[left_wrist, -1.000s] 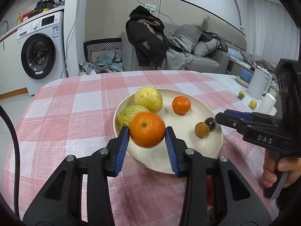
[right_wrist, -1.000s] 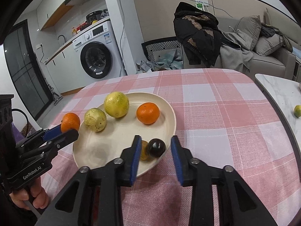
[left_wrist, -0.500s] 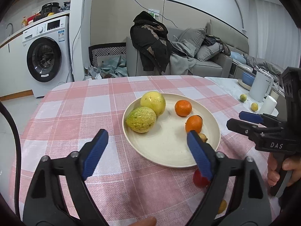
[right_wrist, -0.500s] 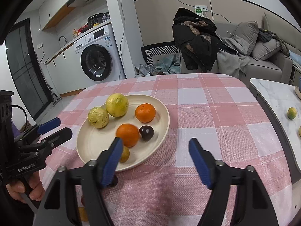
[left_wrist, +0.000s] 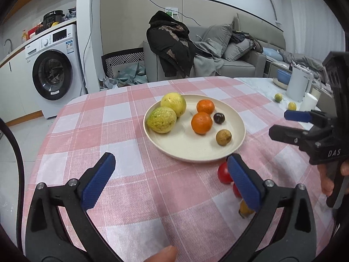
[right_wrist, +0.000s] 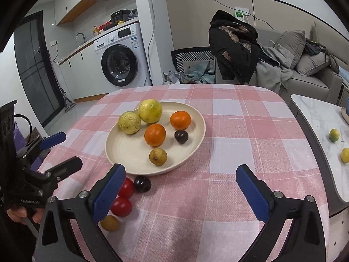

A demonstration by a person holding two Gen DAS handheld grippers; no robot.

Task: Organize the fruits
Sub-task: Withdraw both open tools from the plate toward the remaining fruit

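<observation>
A cream plate (left_wrist: 187,150) (right_wrist: 124,150) on the pink checked tablecloth holds two yellow-green fruits (left_wrist: 161,119), two oranges (left_wrist: 201,123) (right_wrist: 154,134), a dark plum (right_wrist: 181,136) and a small brown fruit (right_wrist: 158,156). In front of the plate on the cloth lie two red fruits (right_wrist: 125,187) (left_wrist: 224,172), a dark plum (right_wrist: 142,183) and a small yellow fruit (right_wrist: 110,223). My left gripper (left_wrist: 172,181) (right_wrist: 59,150) is open and empty, near the plate's front. My right gripper (right_wrist: 185,194) (left_wrist: 292,124) is open and empty, right of the loose fruits.
A white side table (right_wrist: 322,131) at the right carries two small citrus fruits (right_wrist: 334,135), a white kettle (left_wrist: 298,85) and a roll. A washing machine (left_wrist: 52,74) and a sofa with clothes (left_wrist: 174,45) stand behind the table.
The left gripper let go of the orange, which now lies on the plate. The right gripper opened off the dark plum. Both grippers drew back from the plate, and the loose fruits came into view.
</observation>
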